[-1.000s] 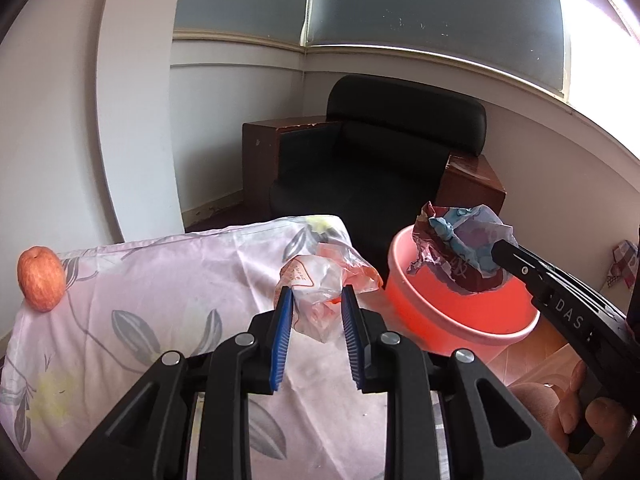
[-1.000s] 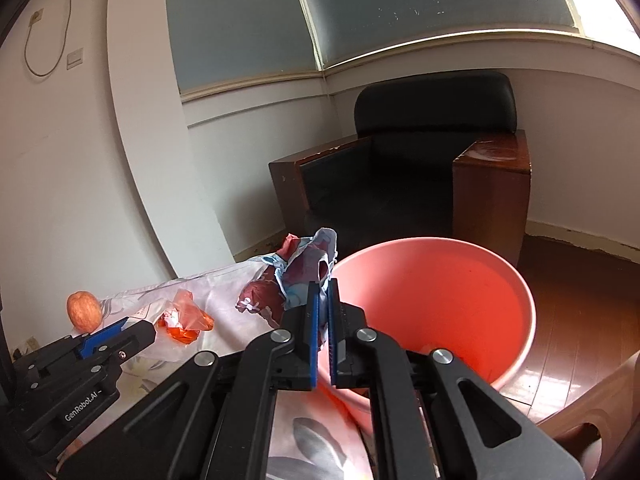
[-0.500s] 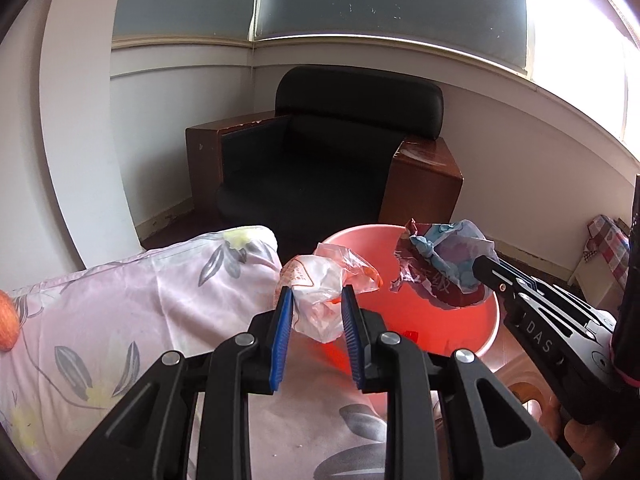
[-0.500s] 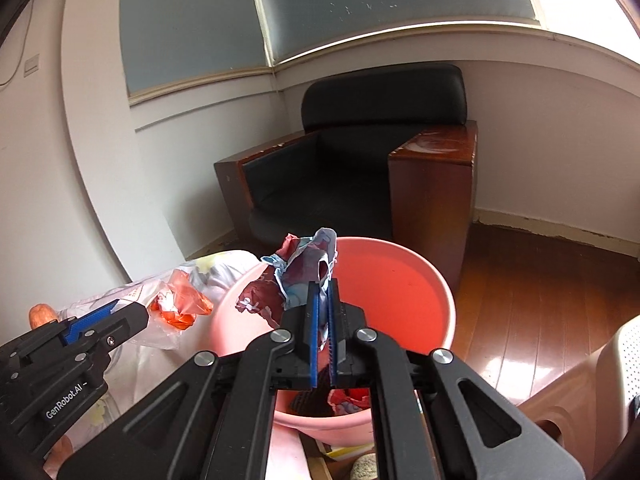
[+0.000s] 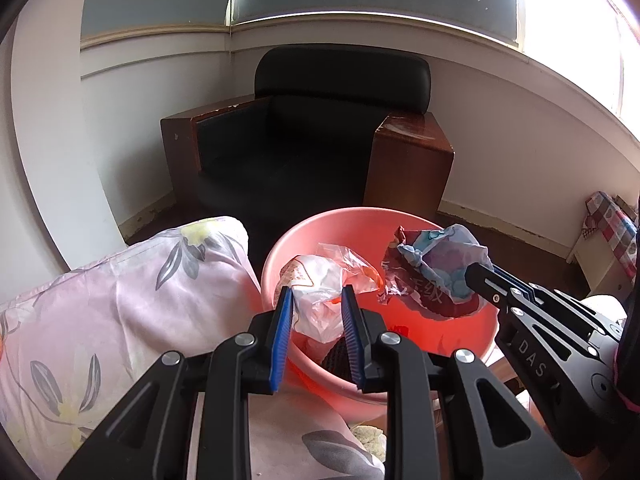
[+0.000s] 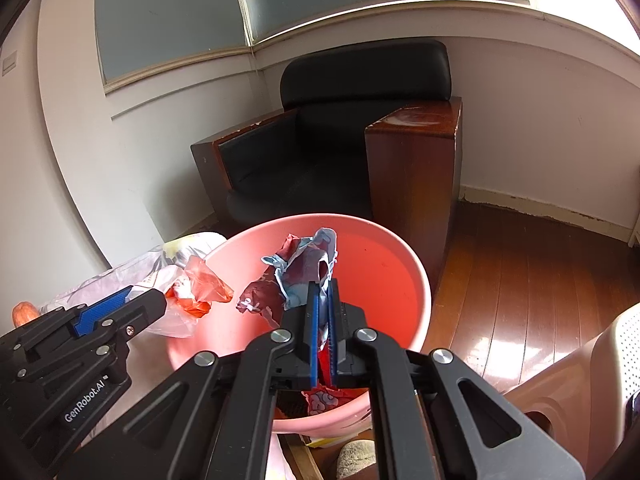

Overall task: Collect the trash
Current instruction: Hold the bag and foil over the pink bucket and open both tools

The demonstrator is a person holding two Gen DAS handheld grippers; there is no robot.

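A: Basin (image 5: 400, 216) sat right under both tools; a second earlier the left tool (image 5: 316, 320) was over the floral cloth (image 5: 120, 300) and only the right one had reached the rim.
B: So both loads had shifted over the drop spot?
A: Yes. Left wrist view had swung off the cloth; basin filled 12 to 3 o'clock of the tool tips. Carry looked nearly done, release seemed next.
B: Left tool state?
A: Part open, blue pads (image 5: 282, 332) pinching the clear plastic bag (image 5: 320, 292) with orange print. Bag stuck out toward 12 o'clock from the tips, hanging above the basin's near-left wall.
B: Right tool?
A: Right tool (image 6: 324, 312) nearly shut, narrow gap, clamped on the crumpled wrapper (image 6: 300, 272), maroon and pale blue. Wrapper stood up at 12 o'clock from the tips, over the basin's middle (image 6: 380, 280).
B: Anything in the basin already?
A: Some scraps low down near the right tool, dark and red; couldn't tell what they were.
B: Risks?
A: Bag is light and floppy, might cling to a pad or drift onto the cloth at 9 o'clock. Wrapper looked well inside.
B: Other stuff?
A: Apple (image 6: 25, 312) at far 9 o'clock in the right view, black armchair (image 6: 360, 120) behind the basin.
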